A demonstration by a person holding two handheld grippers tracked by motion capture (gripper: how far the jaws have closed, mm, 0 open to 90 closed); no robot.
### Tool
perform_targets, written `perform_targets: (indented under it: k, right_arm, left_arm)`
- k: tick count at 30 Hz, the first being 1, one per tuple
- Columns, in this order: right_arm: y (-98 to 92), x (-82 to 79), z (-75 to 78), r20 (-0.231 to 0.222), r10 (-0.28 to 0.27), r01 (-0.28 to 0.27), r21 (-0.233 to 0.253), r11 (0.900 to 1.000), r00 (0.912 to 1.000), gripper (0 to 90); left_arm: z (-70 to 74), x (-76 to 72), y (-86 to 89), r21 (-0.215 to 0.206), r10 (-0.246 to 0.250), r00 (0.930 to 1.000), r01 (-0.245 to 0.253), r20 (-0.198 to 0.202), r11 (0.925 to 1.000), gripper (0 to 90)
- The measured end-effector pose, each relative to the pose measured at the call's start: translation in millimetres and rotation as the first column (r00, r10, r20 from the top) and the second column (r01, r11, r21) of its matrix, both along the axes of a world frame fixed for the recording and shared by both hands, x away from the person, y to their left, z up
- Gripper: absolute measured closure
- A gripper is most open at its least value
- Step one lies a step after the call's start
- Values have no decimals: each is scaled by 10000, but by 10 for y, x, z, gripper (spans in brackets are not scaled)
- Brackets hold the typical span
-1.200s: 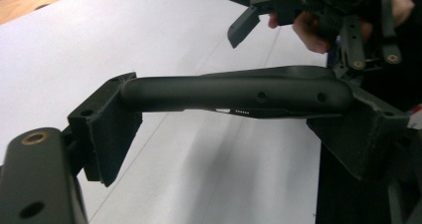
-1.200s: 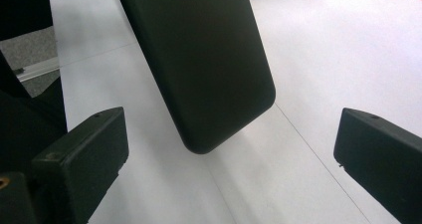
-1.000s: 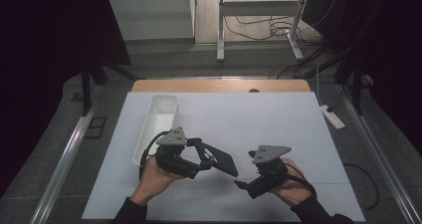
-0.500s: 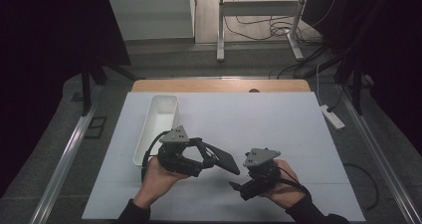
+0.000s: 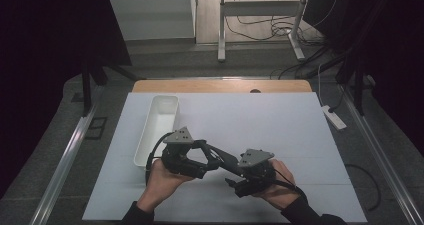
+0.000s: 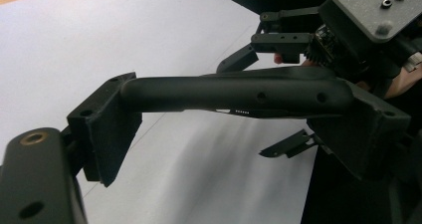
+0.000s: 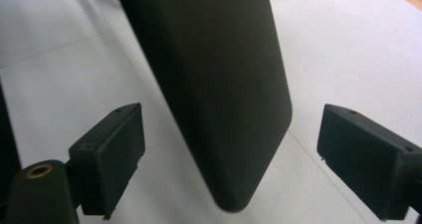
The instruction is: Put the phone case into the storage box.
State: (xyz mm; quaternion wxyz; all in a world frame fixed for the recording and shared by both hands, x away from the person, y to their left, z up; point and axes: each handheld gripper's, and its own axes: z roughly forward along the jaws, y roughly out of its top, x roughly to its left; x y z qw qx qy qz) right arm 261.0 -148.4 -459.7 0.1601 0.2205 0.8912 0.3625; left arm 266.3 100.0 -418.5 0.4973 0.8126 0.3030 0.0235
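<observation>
White table [image 5: 300, 135] takes up most of the high view, with a wood edge at the far side.

White tray [image 5: 165, 98]: long and narrow, on the table's left part, lying front to back. Its near end is just beside the left gripper.

Black slab [image 5: 223, 161]: flat with rounded corners, at the near middle of the table between the 2 grippers. We can't tell if its low end touches the table.

Left gripper [image 5: 210, 157]: held in the left hand [image 5: 162, 177], grey plate on top, jaws pointing right. In the left gripper view [image 6: 231, 129] we see the slab [image 6: 234, 90] edge-on. It spans from 1 pad to the other and its ends sit against both, so the jaws are pinching the slab across its width.

Right gripper [image 5: 234, 177]: held in the right hand [image 5: 280, 185], jaws pointing left at the slab. In the right gripper view [image 7: 244, 154] the 2 pads stand wide apart, with the slab's [image 7: 219, 84] rounded end hanging between them. There's a clear gap on each side, so it has no grip. The left gripper view also shows the right gripper [image 6: 343, 30] close behind the slab.
</observation>
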Motion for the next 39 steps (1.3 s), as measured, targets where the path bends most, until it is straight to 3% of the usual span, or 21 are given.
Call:
perform_targets:
  k: [3,7,15,26,30,39]
  right_arm:
    - [11,10,-6,210,-40,45,-213,9998,9998,202]
    - [28,8,-20,268,-156,162,-247,9996,9995,275]
    - [32,-12,-15,843,-193,220,-306,9993,9963,453]
    - [52,-55,-20,1613,-98,176,-470,9987,9869,593]
    - [60,-65,-30,1846,7,119,-672,9977,9828,638]
    - [73,-79,-40,2098,197,-17,-854,9963,9775,722]
  left_arm:
    - [7,-3,-13,-69,-42,10000,42,-42,10000,152]
    - [17,-10,-28,-107,-86,9999,85,-66,9999,152]
    - [43,-21,-50,-252,-31,9999,28,-104,9997,150]
    - [42,-9,-45,-300,196,9996,-202,-201,9993,147]
    - [50,-20,-60,-122,373,9992,-375,-122,9992,144]
    - [53,-29,-82,-80,693,9976,-693,-73,9976,132]
